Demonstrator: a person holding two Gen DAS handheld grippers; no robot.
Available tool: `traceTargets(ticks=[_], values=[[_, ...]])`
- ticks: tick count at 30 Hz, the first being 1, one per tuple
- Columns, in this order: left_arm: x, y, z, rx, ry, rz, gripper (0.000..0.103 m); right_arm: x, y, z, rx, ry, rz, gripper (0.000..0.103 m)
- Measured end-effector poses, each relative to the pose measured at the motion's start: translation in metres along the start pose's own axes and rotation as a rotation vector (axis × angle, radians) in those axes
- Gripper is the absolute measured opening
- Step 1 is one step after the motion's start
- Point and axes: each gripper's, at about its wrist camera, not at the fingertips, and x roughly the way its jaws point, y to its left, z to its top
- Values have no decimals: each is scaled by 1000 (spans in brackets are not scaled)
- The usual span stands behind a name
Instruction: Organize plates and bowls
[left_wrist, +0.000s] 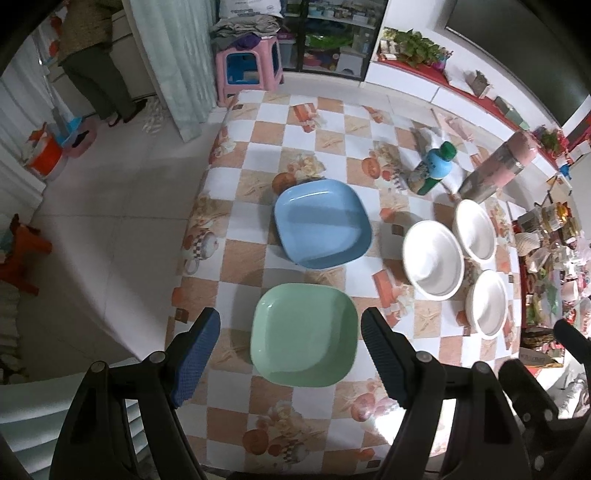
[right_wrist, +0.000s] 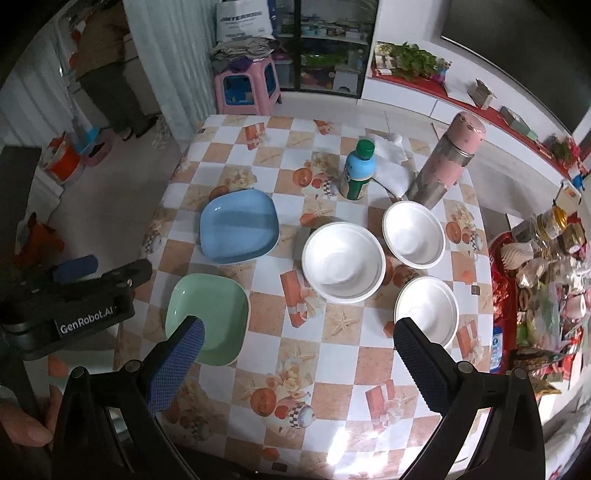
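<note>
Both grippers' fingers wide, empty: left gripper (left_wrist: 290, 350), right gripper (right_wrist: 295, 360); right finger hides green plate (right_wrist: 218, 314) corner.

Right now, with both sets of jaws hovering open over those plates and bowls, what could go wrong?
1. The three white round bowls sit close together; lifting one might nudge its neighbours.
2. The tall pink and steel flask and the green-capped bottle stand just behind them and could be tipped over.
3. The green square plate lies near the table edge; a clumsy grab by the left gripper might push it off.
</note>
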Motion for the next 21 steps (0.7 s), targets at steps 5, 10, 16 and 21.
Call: traceTargets(ticks=[5,10,16,21], values=[[4,5,0,-6,8,16,82,6,6,-4,-5,29,17,103],[5,7,1,-3,5,-16,82,1,7,-3,-4,4,34,103],[10,18,9,-24,5,-38,82,4,10,-5,2,16,45,103],[16,33,19,-49,5,-54,81,3,21,-11,-57,25,71,103]])
